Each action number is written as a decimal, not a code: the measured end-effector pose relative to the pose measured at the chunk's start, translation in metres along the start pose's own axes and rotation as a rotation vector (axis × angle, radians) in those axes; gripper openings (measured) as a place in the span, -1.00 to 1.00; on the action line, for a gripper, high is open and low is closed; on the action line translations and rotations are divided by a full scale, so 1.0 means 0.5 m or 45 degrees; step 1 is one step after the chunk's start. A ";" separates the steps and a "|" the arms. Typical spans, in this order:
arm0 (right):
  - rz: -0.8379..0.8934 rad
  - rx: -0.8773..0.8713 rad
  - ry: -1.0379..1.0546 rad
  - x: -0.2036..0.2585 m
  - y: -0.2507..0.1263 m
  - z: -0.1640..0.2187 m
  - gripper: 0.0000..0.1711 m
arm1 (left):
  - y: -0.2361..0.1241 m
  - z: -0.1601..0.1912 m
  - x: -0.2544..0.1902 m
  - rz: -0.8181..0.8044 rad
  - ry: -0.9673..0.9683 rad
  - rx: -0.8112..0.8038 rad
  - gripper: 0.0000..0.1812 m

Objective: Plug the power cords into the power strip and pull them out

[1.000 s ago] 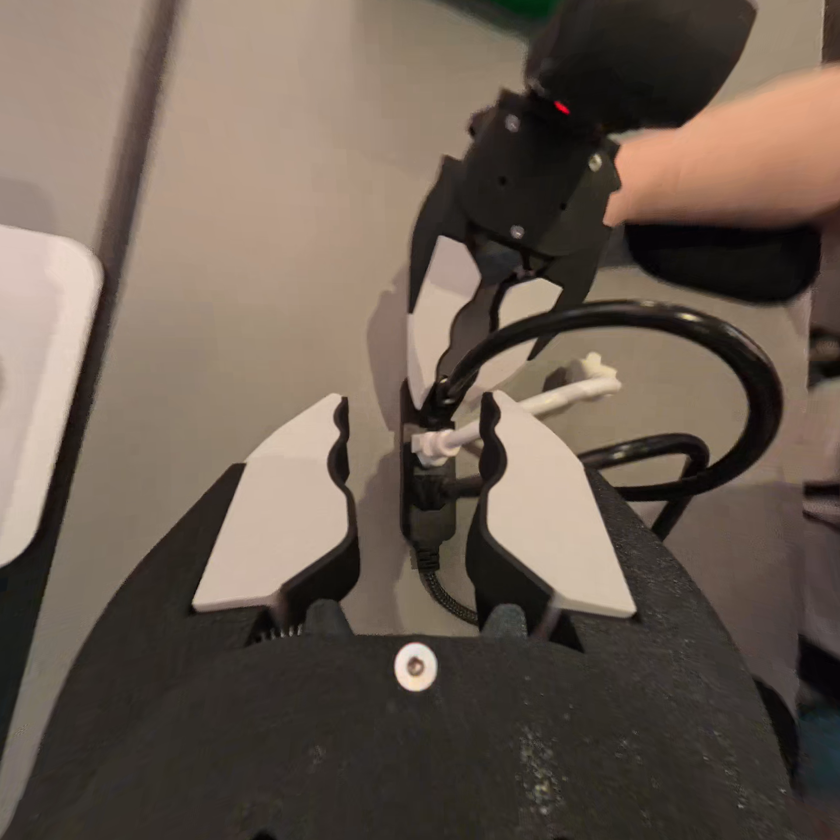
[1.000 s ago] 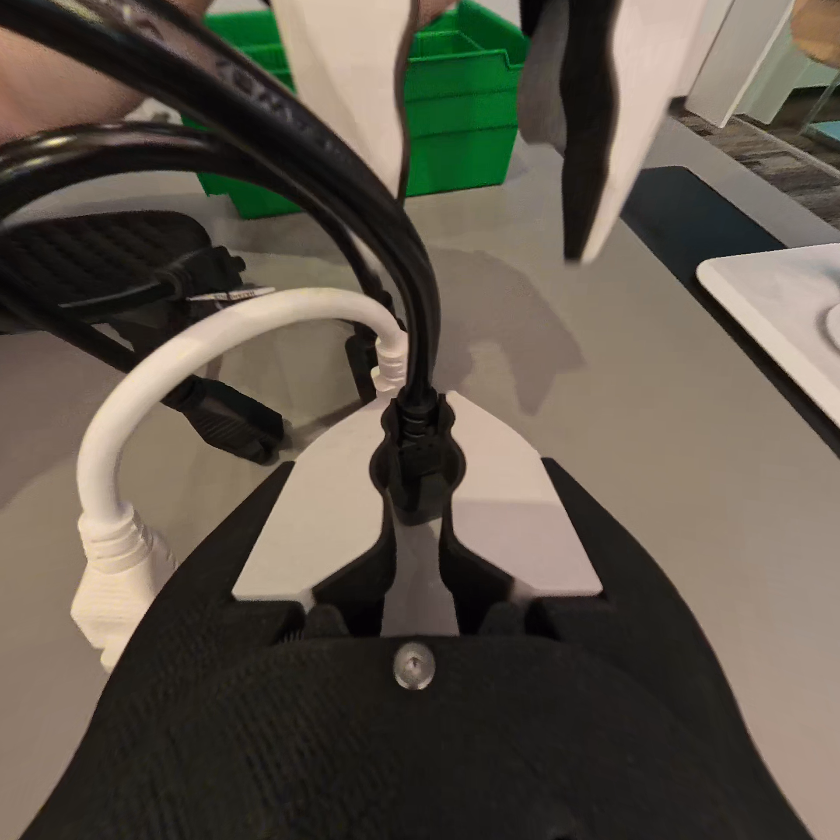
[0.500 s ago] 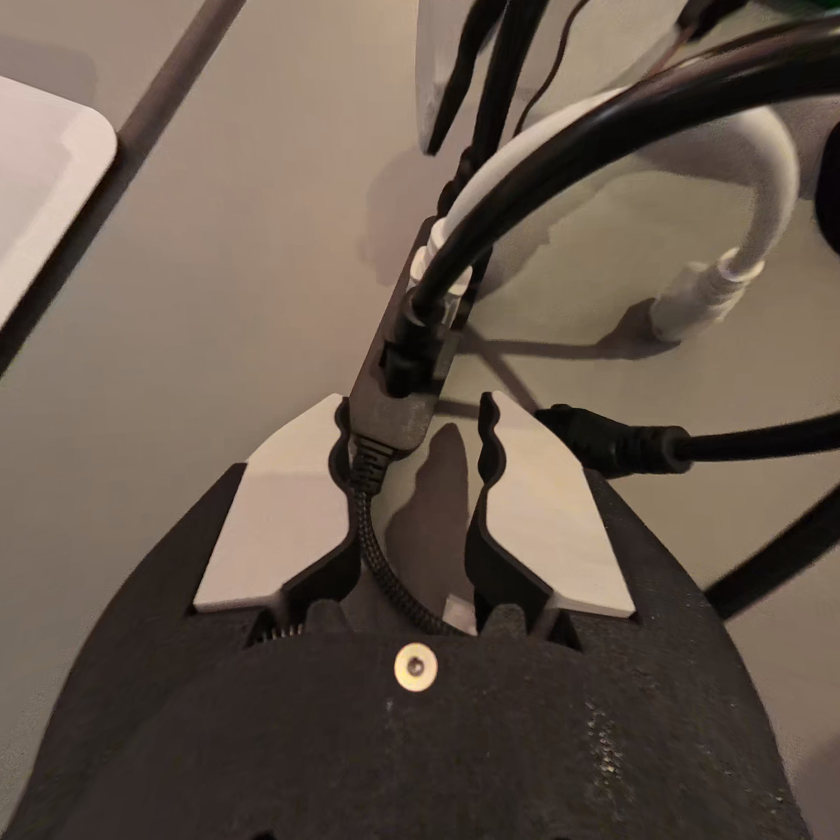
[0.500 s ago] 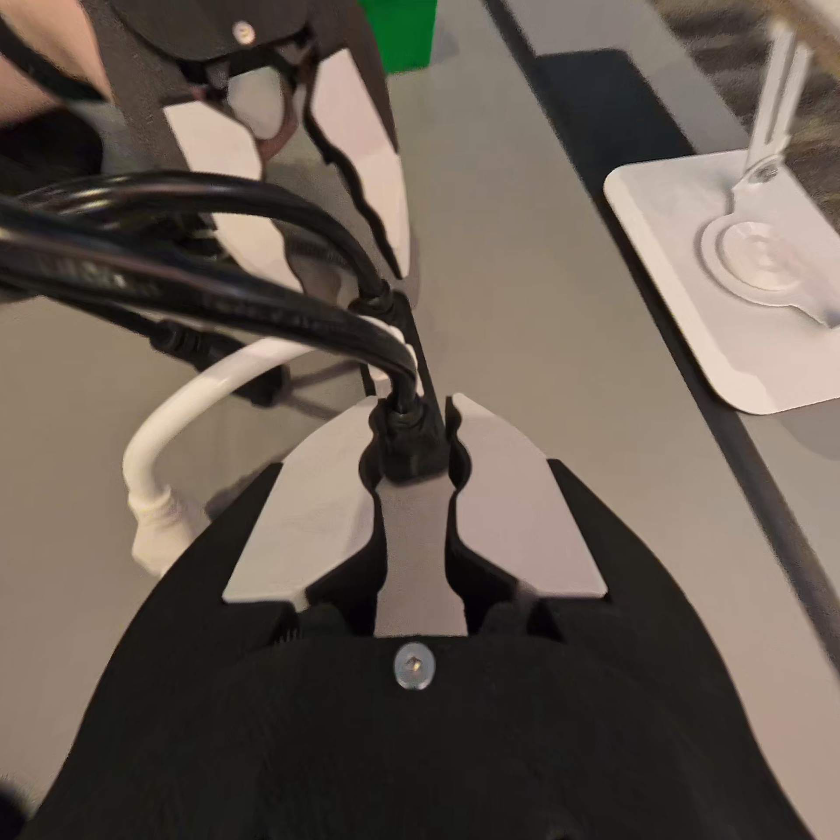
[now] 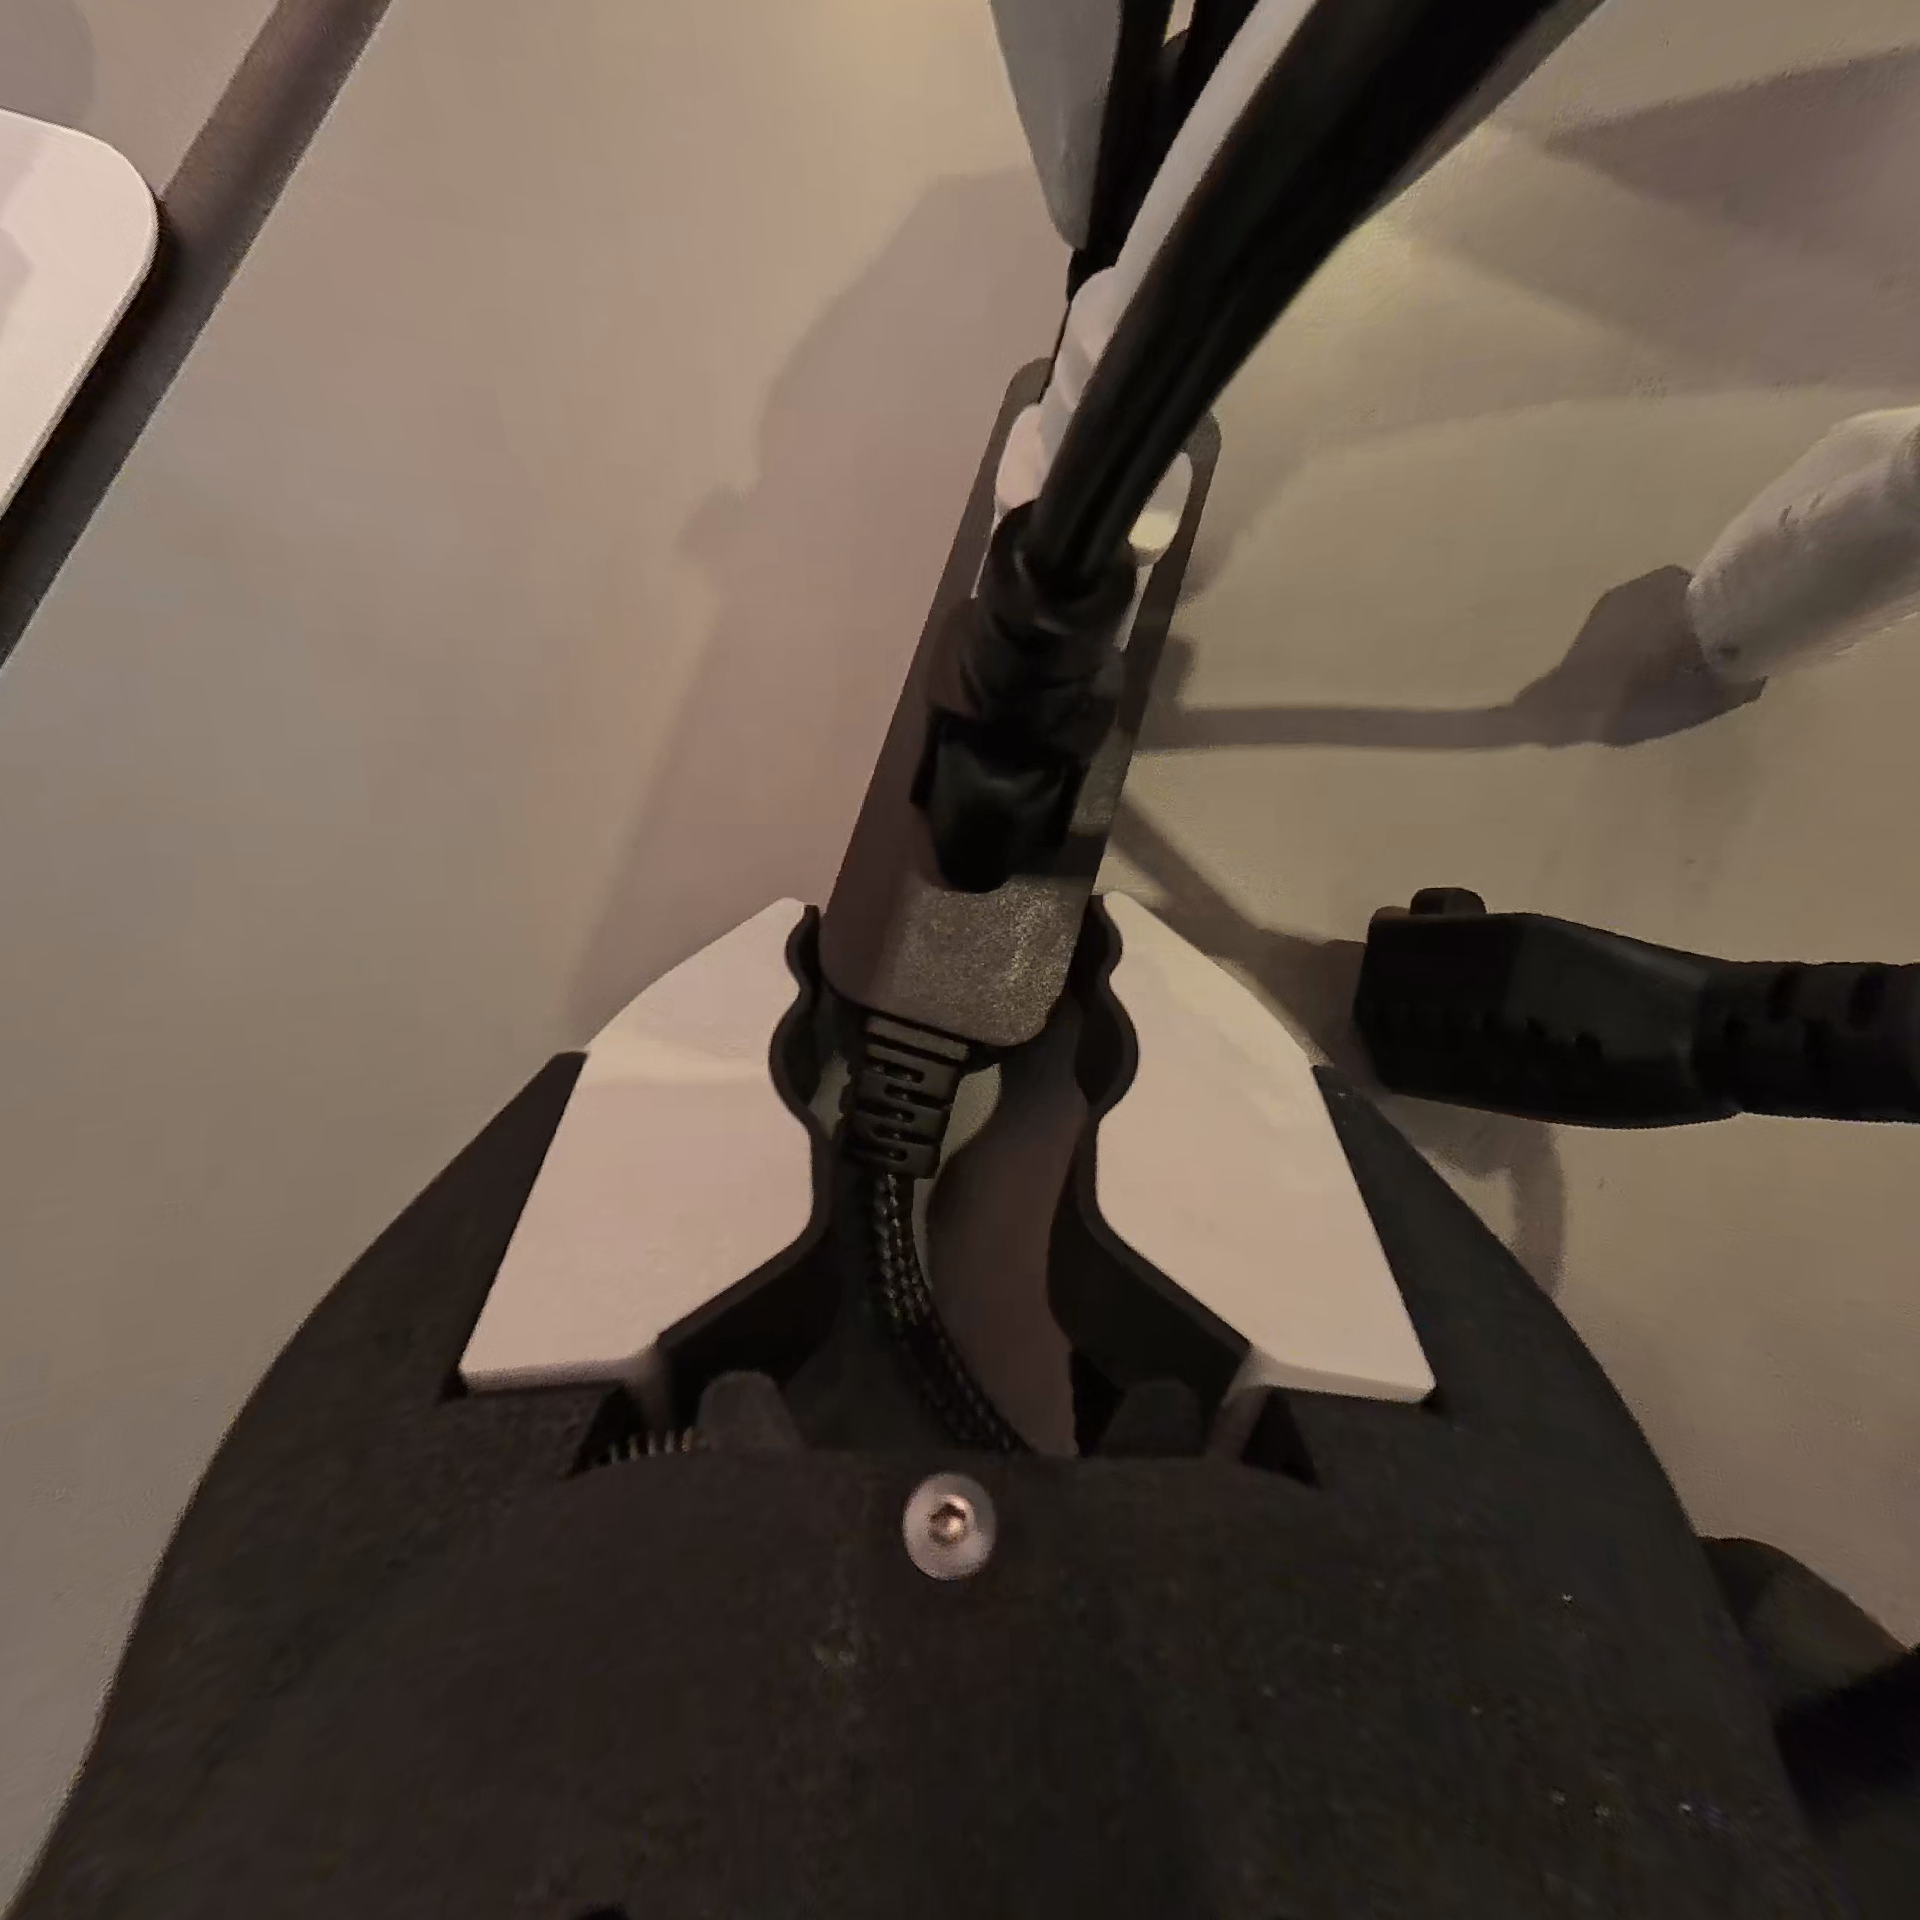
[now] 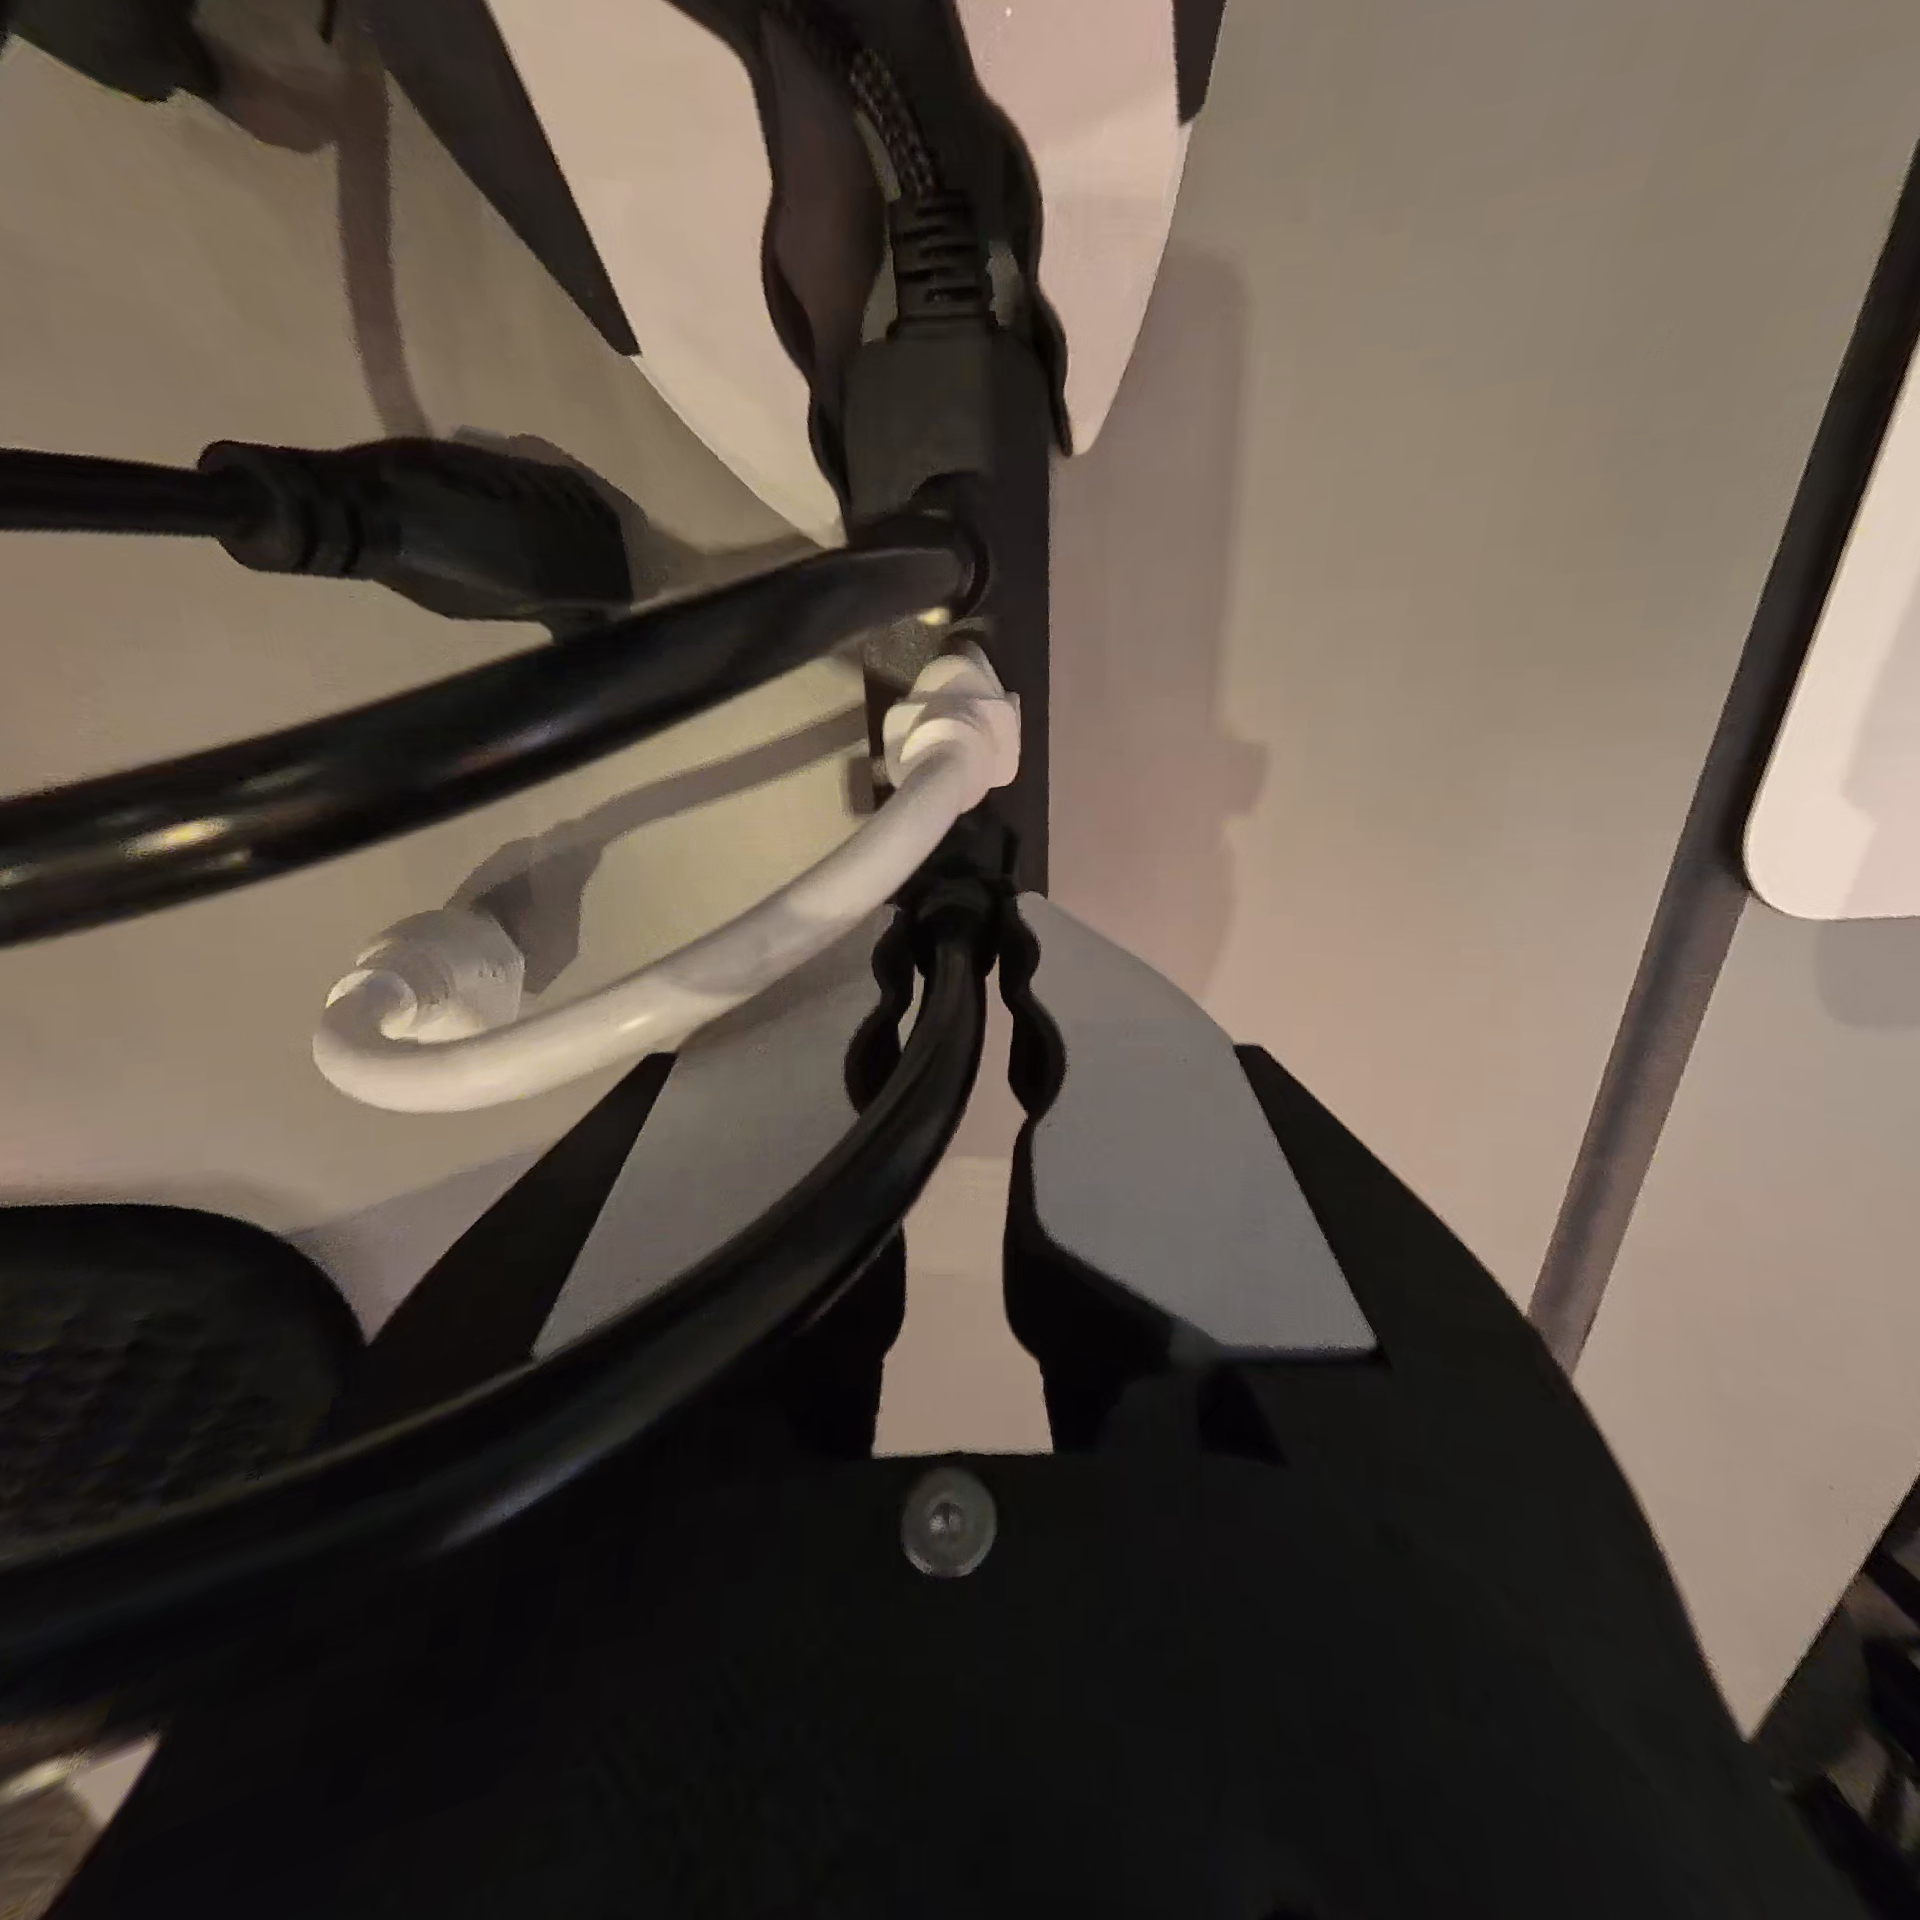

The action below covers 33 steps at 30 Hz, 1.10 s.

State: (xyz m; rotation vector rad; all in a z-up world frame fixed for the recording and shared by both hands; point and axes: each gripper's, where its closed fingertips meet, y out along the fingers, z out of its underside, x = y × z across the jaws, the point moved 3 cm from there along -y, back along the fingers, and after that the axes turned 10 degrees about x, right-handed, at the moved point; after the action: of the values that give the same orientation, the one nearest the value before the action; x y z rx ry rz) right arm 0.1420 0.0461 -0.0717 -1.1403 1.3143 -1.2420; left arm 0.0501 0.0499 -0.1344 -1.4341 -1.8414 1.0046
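A slim black power strip lies on the grey table. My left gripper is shut on its cable end, and the braided cable runs back between the fingers. A black plug and a white plug sit in the strip. In the right wrist view the strip runs away from me. My right gripper is shut on a black plug at the strip's near end. The left gripper holds the far end. Whether my plug is seated is hidden.
A loose black plug and the white cord's free plug lie right of the strip. Thick black cords and the white cord arch over the table. A white flat base lies beyond a table seam. Left tips to right tips: about 9 cm. From either gripper's tips it is about 20 cm to the white flat base.
My left gripper moved forward and closed on the strip's cable end. My right gripper came down with the black plug to the strip's other end.
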 end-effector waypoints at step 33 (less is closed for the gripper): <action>-0.022 0.150 0.250 0.002 0.005 -0.015 -0.84 | 0.004 -0.002 0.002 0.026 0.023 -0.059 -0.48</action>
State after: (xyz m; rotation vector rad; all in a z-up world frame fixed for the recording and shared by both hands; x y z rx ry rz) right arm 0.1343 0.0461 -0.0742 -0.9676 1.3573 -1.4542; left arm 0.0517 0.0515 -0.1356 -1.4868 -1.8521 0.9617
